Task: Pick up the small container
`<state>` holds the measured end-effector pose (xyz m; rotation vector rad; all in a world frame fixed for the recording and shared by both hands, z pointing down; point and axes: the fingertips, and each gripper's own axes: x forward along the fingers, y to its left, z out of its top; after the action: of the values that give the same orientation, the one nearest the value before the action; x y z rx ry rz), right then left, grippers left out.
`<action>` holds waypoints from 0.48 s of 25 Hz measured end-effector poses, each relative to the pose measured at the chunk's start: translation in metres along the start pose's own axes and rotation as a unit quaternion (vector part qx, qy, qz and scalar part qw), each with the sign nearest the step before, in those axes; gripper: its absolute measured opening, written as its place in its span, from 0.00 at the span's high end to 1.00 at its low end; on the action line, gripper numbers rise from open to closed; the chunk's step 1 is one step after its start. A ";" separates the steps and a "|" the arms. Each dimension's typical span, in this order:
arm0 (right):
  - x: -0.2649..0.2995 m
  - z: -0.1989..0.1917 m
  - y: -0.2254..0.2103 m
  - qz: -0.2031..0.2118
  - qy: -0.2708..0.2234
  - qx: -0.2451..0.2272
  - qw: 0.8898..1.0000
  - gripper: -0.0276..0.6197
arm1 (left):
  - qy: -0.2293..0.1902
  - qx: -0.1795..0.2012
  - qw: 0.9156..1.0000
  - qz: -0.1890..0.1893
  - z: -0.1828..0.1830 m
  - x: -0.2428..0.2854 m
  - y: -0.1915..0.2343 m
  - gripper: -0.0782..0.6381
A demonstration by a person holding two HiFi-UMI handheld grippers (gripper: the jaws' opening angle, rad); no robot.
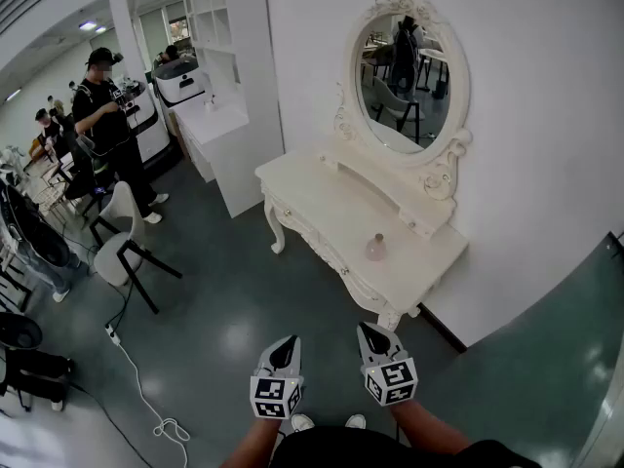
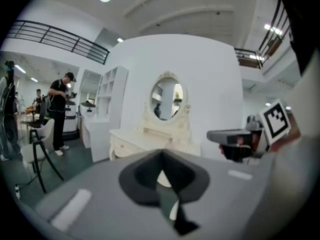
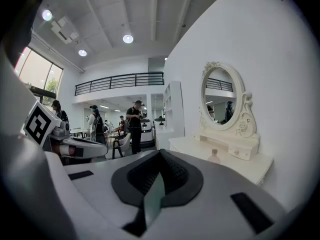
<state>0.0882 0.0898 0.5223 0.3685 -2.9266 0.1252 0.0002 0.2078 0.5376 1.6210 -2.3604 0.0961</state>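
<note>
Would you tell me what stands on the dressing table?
A small pinkish bottle stands on the table, in front of the oval mirror. What the drawers hold cannot be seen.

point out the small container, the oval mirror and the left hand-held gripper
small container (image 1: pixel 376 249), head view, on its pinkish body
oval mirror (image 1: pixel 400 81), head view, on the glass
left hand-held gripper (image 1: pixel 289 343), head view, at its shut jaw tips
</note>
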 end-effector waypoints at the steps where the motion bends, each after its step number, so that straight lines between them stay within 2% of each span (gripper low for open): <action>1: 0.002 0.003 -0.003 0.001 -0.003 -0.004 1.000 0.95 | -0.004 0.000 1.000 0.001 0.004 0.004 -0.001 0.88; 7: 0.007 0.009 -0.018 0.000 -0.008 -0.004 1.000 0.95 | -0.018 0.026 1.000 0.000 0.021 0.014 -0.018 0.88; 12: 0.007 0.005 -0.018 0.002 -0.007 -0.004 1.000 0.95 | -0.023 0.031 0.999 -0.006 0.025 0.016 -0.025 0.88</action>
<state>0.0850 0.0699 0.5203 0.3631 -2.9411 0.1127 0.0133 0.1785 0.5151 1.6830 -2.4044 0.1322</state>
